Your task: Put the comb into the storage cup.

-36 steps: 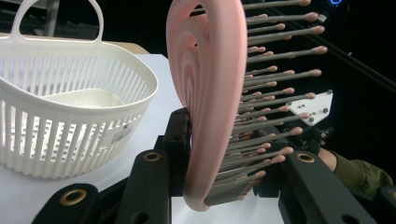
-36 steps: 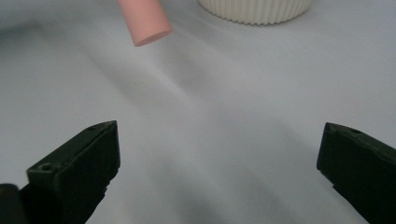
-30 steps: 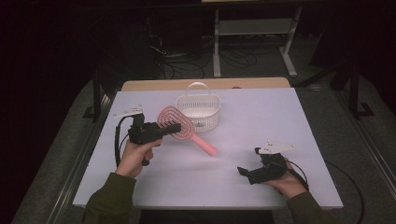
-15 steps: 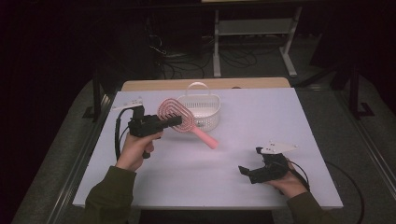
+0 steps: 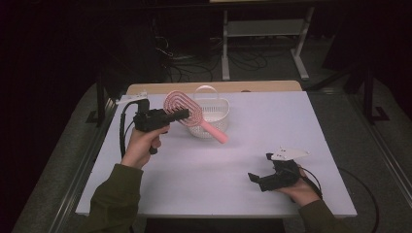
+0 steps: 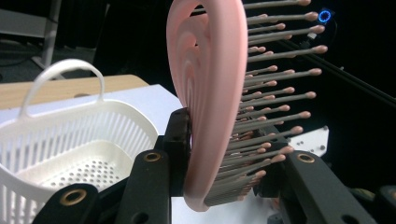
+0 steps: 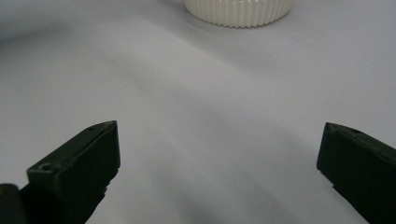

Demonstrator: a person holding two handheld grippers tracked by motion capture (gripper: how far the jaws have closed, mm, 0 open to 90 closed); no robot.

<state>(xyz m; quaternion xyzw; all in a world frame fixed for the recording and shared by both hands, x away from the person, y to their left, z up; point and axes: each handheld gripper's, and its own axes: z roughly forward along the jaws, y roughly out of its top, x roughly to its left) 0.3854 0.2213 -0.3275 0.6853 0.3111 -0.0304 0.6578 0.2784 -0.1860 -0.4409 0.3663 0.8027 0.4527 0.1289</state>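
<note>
While its jaws are clamping the head of a pink hairbrush (image 5: 183,108), the left gripper (image 5: 180,114) is holding it in the air just left of the white basket (image 5: 213,121), the handle slanting down across the basket's front. Well to the right of the basket, the right gripper (image 5: 254,179) is resting on the table (image 5: 204,174), jaws standing wide apart.

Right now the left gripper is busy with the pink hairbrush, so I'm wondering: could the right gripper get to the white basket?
Probably yes: the right gripper is open and holds nothing, and bare table lies between it and the white basket.
</note>
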